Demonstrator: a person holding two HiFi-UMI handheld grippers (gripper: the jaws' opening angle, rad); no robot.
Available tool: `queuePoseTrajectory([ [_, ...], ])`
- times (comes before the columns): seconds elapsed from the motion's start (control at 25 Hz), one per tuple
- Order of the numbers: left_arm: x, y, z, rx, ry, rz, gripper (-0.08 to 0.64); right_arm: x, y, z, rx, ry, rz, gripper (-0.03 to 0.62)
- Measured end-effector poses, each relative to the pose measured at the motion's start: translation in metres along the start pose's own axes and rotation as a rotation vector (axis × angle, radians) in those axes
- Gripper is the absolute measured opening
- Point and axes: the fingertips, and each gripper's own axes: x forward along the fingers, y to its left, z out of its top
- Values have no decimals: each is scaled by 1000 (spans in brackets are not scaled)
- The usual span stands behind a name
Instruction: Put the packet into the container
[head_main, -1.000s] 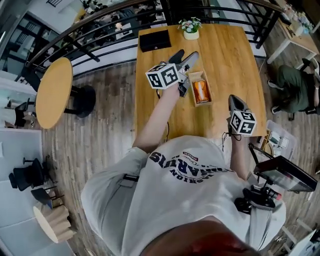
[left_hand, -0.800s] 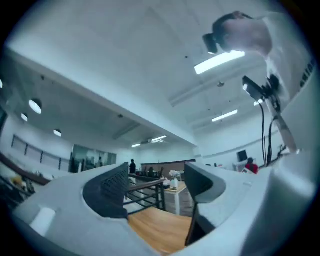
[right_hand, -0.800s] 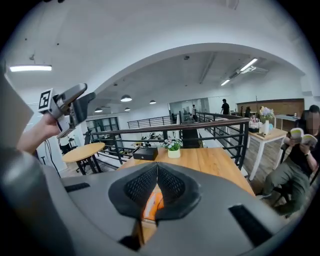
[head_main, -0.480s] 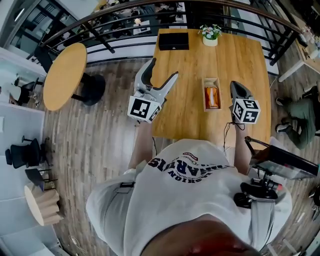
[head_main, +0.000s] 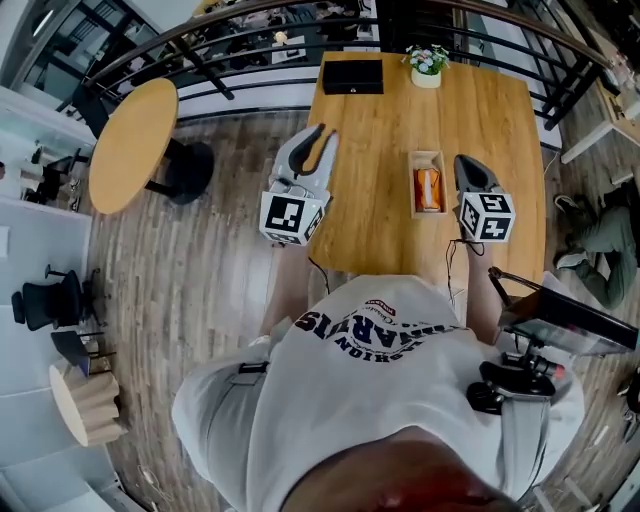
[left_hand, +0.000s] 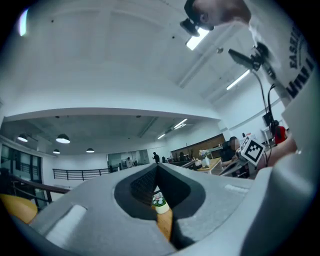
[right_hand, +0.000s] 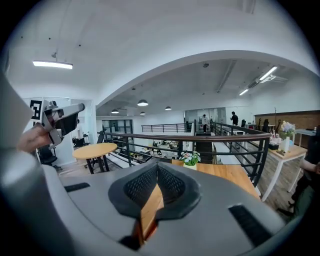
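The packet (head_main: 428, 189), orange and glossy, lay in the narrow rectangular wooden container (head_main: 414, 192) on the smooth wooden tabletop (head_main: 370, 200). By the tabletop's left edge, the left gripper's (head_main: 318, 134) grey jaws had just been closing, tips meeting on nothing. Just right of the container, the right gripper's (head_main: 466, 161) jaws, with ribbed dark pads (right_hand: 173, 185), were clenched empty.

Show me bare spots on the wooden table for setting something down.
Widest bare patch: the left half of the table, between the black box and the near edge, left of the container. A smaller one lies at the far right, beside the flower pot. Crowded: around the container, with the right hand-held gripper alongside.
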Motion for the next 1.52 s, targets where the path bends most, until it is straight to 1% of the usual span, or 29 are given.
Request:
queuePoseTrajectory([
  [0.04, -3, 4, -4, -23, 12, 23, -2, 0, 1, 0, 1, -4, -1, 9],
  [0.12, -5, 4, -12, -78, 25, 22, -2, -2, 3, 1, 2, -9, -2, 9],
  [0.16, -5, 3, -17, -91, 36, 12, -2, -3, 4, 2, 1, -10, -1, 9],
  [0.32, 1, -5, -32, -131, 70, -13, -2, -7, 4, 7, -9, -20, -4, 9],
  [0.48, 0, -13, -38, -146, 79, -29, -2, -20, 3, 13, -1, -37, -32, 9],
  [0.6, -22, -11, -48, -179, 82, -57, -2, -38, 22, 10, -9, -40, -70, 9],
  [0.68, -37, -12, -57, -187, 79, -84, -2, -53, 33, 5, -12, -51, -104, 9],
  [0.76, -48, -15, -64, -175, 61, -113, -2, -70, 43, -1, 12, -88, -118, 9],
  [0.84, -56, -17, -70, -170, 40, -140, -2, -86, 57, -7, 49, -135, -115, 9],
  [0.88, -60, -19, -74, -177, 37, -150, -1, -94, 64, -10, 56, -145, -123, 9],
  [0.96, -65, -23, -86, -214, 52, -164, -2, -108, 77, -17, 52, -137, -151, 8],
  [1.04, -72, -32, -98, -261, 89, -162, -2, -124, 88, -23, 48, -121, -172, 8],
  [1.12, -85, -41, -105, -292, 130, -152, -1, -140, 97, -30, 60, -111, -177, 8],
  [1.24, -107, -55, -103, -332, 156, -141, -2, -157, 104, -39, 88, -107, -164, 8],
  [1.4, -138, -82, -94, -314, 158, -122, -1, -186, 111, -49, 72, -135, -132, 8],
  [1.52, -164, -115, -78, -294, 151, -109, -2, -227, 117, -58, 46, -150, -113, 8],
])
